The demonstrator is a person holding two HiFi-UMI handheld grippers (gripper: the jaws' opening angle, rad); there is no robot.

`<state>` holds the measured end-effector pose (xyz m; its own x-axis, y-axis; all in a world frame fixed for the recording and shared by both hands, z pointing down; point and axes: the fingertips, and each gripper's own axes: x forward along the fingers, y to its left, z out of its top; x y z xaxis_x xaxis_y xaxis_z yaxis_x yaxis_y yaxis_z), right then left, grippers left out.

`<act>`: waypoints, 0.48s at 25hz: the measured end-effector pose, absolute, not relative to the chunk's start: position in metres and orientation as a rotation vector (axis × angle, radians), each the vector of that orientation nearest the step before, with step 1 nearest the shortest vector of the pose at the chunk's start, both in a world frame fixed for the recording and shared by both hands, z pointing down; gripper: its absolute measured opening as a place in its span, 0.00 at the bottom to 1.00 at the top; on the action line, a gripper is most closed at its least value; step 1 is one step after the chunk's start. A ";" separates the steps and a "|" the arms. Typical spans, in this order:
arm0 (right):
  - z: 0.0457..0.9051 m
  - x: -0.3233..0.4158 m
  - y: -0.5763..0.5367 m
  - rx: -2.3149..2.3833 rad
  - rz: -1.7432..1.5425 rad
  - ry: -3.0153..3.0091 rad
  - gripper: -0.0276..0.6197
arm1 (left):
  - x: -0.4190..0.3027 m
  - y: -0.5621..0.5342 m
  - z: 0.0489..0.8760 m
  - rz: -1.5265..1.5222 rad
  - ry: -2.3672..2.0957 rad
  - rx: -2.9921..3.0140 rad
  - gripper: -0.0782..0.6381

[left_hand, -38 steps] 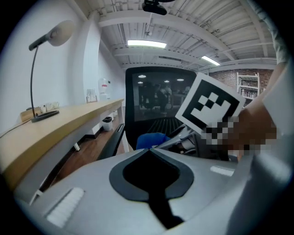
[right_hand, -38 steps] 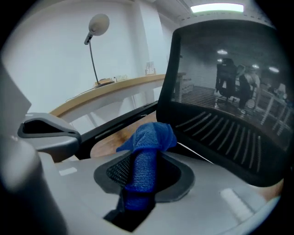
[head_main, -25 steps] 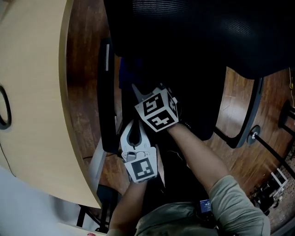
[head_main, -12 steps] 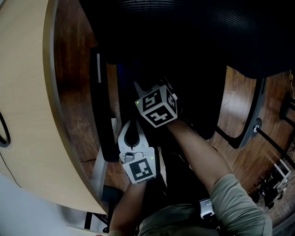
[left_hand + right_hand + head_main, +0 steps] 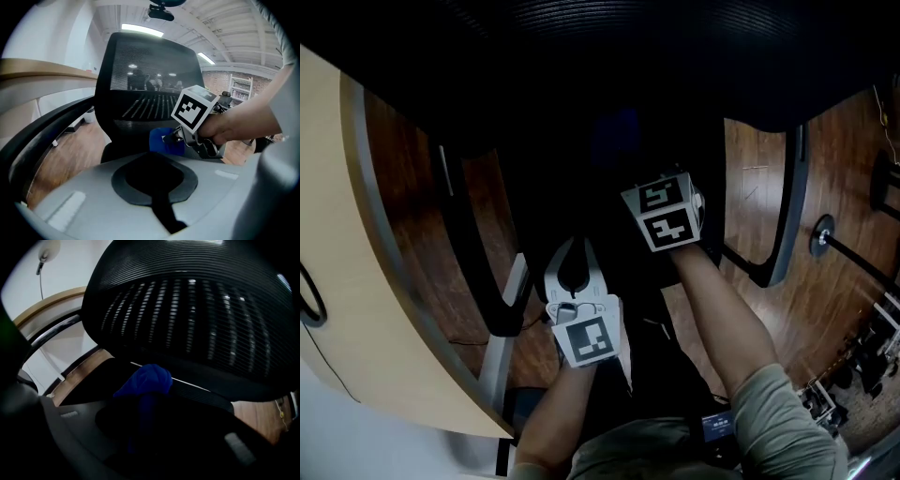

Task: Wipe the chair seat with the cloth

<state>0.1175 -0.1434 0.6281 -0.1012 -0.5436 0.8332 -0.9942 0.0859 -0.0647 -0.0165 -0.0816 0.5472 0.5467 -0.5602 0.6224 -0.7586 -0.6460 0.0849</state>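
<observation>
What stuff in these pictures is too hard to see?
- Chair seat, head view: too dark to tell whether the blue cloth touches it.
- Right gripper, right gripper view: its fingers are lost in shadow behind the bunched cloth.
- Backrest, head view: cut off by the top edge.

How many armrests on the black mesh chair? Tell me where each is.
2. One black curved armrest at the left, beside the pale wooden desk; the other at the right, above the brown wooden floor.
</observation>
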 end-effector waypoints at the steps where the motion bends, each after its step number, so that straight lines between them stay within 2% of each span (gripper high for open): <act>1: 0.628 0.133 -0.136 1.560 0.906 -1.692 0.22 | -0.008 -0.078 0.546 0.808 -1.058 2.459 0.12; 12: 0.631 0.268 -0.046 1.900 1.012 -1.345 0.22 | 0.065 -0.040 0.551 0.832 -0.843 2.582 0.12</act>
<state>0.2683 -0.0456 0.6311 0.1980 -0.4972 0.8447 -0.9494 -0.3117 0.0390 0.0651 -0.0399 0.5505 0.6600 -0.4403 0.6088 -0.6141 -0.7829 0.0995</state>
